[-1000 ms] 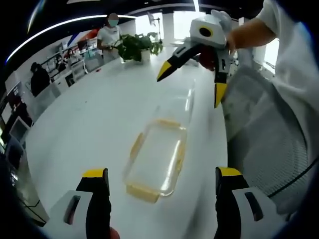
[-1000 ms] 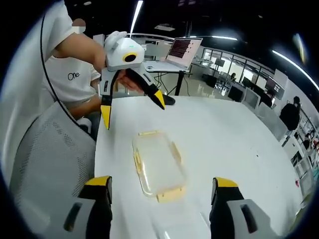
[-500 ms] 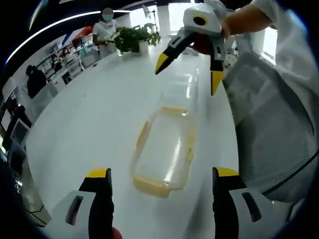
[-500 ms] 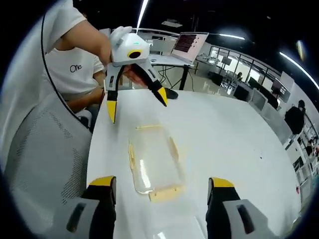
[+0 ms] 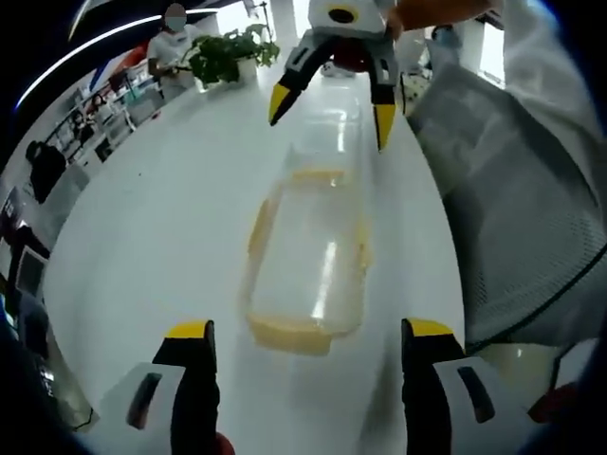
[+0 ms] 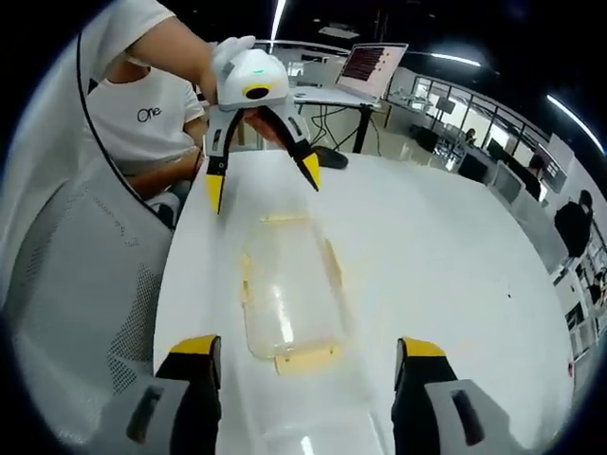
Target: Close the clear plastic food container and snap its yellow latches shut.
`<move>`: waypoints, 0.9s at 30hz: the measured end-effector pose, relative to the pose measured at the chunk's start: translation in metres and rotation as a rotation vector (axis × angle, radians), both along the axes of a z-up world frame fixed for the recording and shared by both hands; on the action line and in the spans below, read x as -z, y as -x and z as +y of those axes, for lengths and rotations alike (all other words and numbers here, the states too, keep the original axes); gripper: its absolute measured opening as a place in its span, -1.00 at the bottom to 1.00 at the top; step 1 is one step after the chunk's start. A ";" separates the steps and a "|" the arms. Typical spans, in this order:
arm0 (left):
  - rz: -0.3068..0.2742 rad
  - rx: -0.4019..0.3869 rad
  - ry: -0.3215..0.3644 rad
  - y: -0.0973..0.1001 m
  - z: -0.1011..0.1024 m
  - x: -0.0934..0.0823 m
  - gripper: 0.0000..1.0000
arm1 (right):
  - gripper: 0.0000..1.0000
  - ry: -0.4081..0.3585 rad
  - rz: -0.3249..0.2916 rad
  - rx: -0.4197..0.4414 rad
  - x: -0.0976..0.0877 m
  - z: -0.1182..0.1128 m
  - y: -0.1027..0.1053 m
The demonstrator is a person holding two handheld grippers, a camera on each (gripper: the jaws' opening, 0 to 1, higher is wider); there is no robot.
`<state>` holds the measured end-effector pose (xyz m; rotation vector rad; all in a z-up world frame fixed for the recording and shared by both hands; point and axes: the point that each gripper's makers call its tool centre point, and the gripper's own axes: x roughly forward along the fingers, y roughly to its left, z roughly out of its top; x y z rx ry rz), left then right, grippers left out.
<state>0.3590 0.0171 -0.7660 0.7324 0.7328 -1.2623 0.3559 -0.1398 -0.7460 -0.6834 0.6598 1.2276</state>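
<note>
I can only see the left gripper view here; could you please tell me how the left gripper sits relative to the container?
Observer: In the right gripper view, the left gripper hangs above the table with its fingers apart. It is just past the far end of the container and not touching it.
Operator: Thank you. Is anything on the table behind it?
Observer: Yes, a small dark object, possibly a mouse, lies just behind it.
Operator: And beyond the table?
Observer: An open laptop stands on a separate desk.
</note>
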 end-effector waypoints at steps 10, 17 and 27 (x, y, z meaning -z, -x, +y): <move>0.039 0.023 -0.034 -0.003 0.003 0.009 0.44 | 0.37 0.039 0.011 -0.029 0.008 -0.003 -0.005; 0.041 0.062 -0.051 -0.004 0.000 0.015 0.37 | 0.30 0.082 0.010 -0.064 0.017 -0.004 -0.005; 0.043 0.086 -0.068 -0.007 0.000 0.021 0.25 | 0.26 0.093 0.054 -0.094 0.024 0.002 0.000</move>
